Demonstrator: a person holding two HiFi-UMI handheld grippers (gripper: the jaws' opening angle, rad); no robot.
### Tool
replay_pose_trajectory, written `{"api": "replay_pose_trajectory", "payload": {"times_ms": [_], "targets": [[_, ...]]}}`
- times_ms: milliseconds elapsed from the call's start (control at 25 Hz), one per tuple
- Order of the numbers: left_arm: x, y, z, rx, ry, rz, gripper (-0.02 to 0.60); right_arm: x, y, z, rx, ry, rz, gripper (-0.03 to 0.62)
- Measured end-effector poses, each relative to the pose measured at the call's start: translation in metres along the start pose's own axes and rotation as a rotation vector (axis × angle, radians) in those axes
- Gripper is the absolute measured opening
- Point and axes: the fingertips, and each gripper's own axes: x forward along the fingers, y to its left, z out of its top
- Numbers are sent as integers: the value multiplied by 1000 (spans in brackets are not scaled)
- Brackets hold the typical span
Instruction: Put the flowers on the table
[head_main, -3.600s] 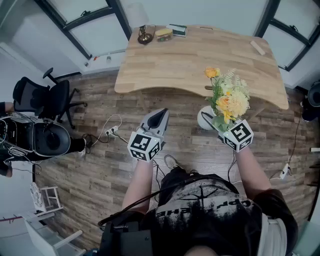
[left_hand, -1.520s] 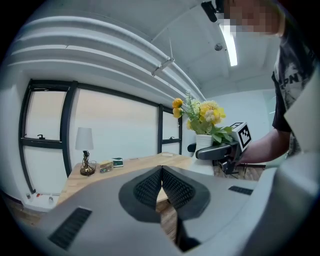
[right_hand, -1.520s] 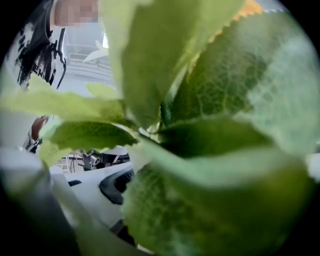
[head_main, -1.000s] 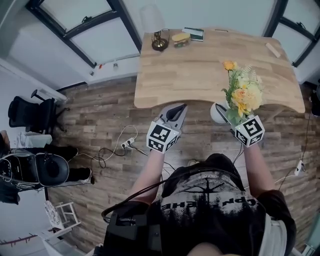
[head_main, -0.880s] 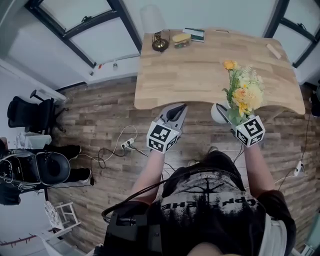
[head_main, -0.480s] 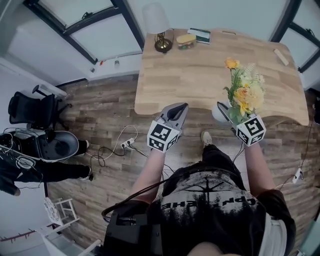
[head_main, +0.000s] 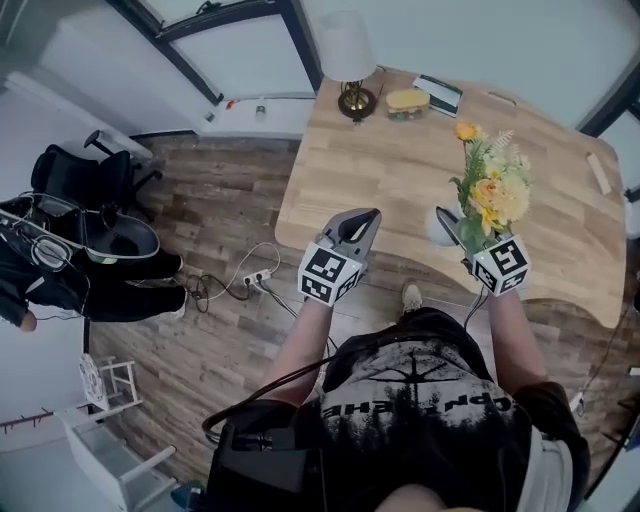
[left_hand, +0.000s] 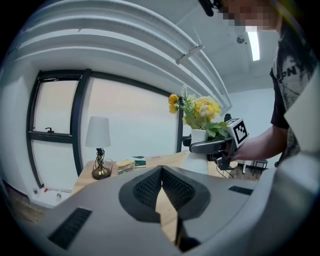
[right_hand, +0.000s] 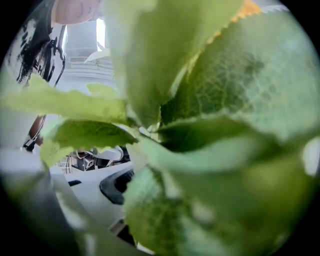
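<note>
Both grippers now reach over the near edge of the pale wooden table (head_main: 400, 150); a second ago they hung just short of it, above the plank floor (head_main: 230, 320). The right gripper (head_main: 447, 222) clamps a round white vase (head_main: 432, 232) of yellow and cream flowers (head_main: 490, 190) with green leaves, held upright over the tabletop. The left gripper (head_main: 370, 215) is closed on nothing, its tips together. Blurred leaves (right_hand: 200, 125) fill the right gripper view and hide most of its jaws.
</note>
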Motion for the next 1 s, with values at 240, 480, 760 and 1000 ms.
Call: {"api": "replay_pose_trajectory", "payload": {"times_ms": [240, 480, 760, 1000], "targets": [[42, 25, 11, -37, -4, 67, 14, 37, -41, -4, 0, 3, 93, 259], [77, 45, 13, -58, 11, 116, 14, 63, -72, -5, -2, -1, 154, 259], [95, 53, 13, -67, 30, 132, 14, 79, -91, -10, 1, 7, 177, 259], [103, 55, 4, -79, 59, 72, 14, 87, -95, -14, 6, 21, 143, 259]]}}
